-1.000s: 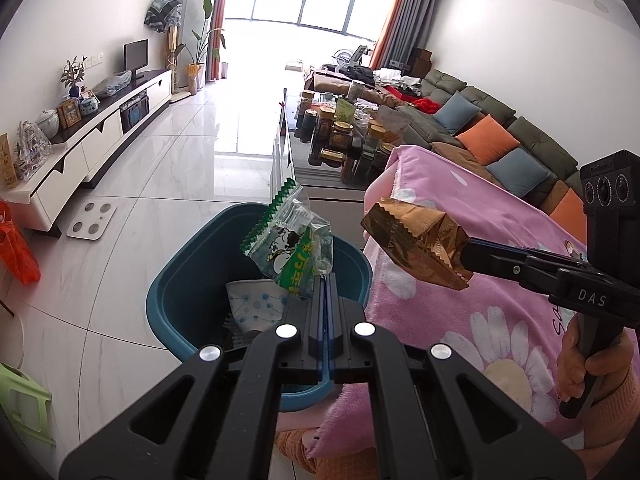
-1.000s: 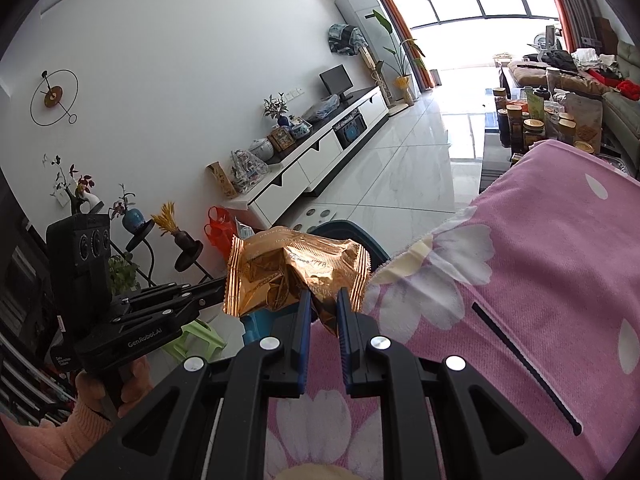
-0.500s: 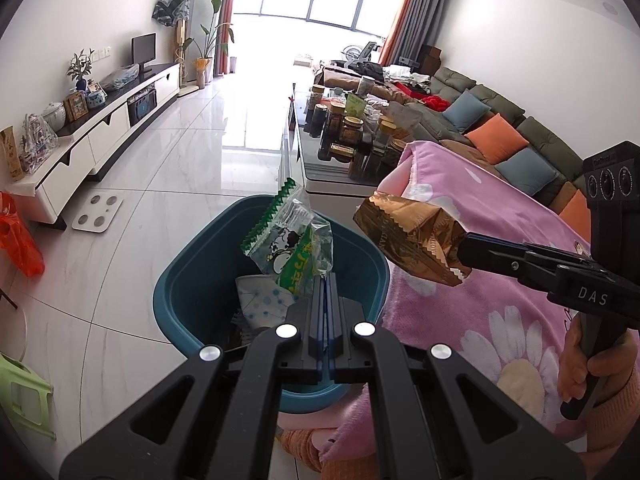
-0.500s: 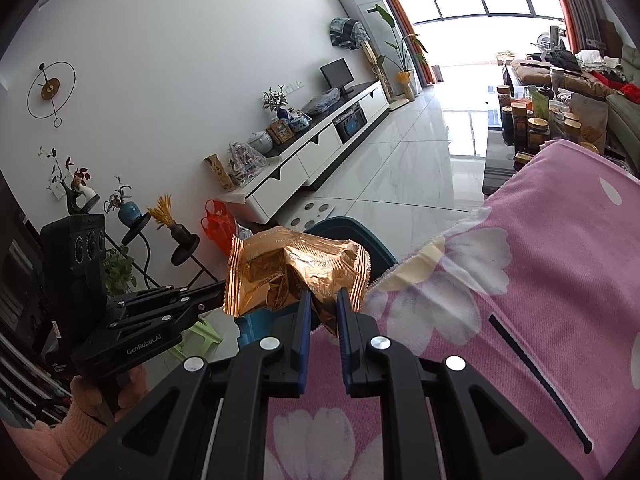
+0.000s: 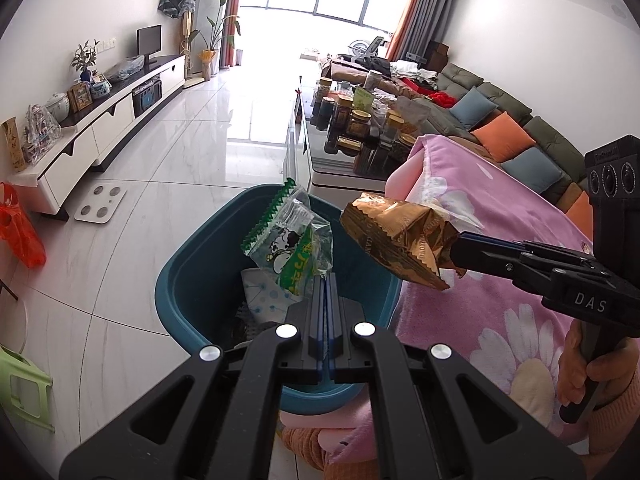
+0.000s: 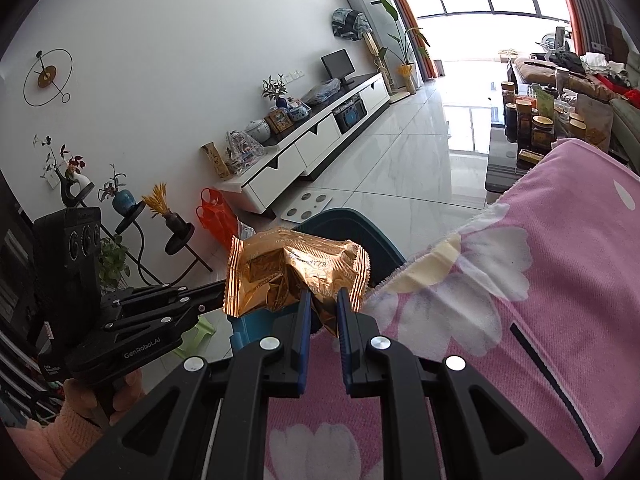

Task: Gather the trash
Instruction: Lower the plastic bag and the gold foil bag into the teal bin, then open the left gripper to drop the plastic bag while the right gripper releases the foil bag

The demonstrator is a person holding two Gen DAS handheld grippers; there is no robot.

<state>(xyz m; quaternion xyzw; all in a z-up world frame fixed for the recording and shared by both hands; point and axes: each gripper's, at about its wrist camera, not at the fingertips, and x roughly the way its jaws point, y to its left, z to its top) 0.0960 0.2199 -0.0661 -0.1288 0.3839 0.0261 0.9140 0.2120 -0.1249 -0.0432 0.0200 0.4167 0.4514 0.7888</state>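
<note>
My left gripper [image 5: 325, 280] is shut on a clear and green snack wrapper [image 5: 290, 242] and holds it over the teal bin [image 5: 192, 276], which has crumpled white paper [image 5: 264, 296] inside. My right gripper [image 6: 322, 300] is shut on a crumpled gold foil wrapper [image 6: 296, 270] and holds it above the edge of the pink flowered blanket [image 6: 520, 300], right of the bin. The gold wrapper [image 5: 400, 240] and the right gripper [image 5: 464, 250] also show in the left wrist view. The left gripper body shows at the left of the right wrist view; its tips are hidden behind the gold wrapper.
A coffee table [image 5: 316, 160] with several jars stands beyond the bin. A white TV cabinet [image 5: 100, 128] runs along the left wall, with a white scale [image 5: 100, 204] and an orange bag [image 5: 20, 228] on the floor. A green stool [image 5: 20, 384] is at lower left.
Both grippers have shifted slightly forward, so the bin sits more fully under the green wrapper. The gold wrapper has edged a little closer to the bin. Both grips are unchanged.
</note>
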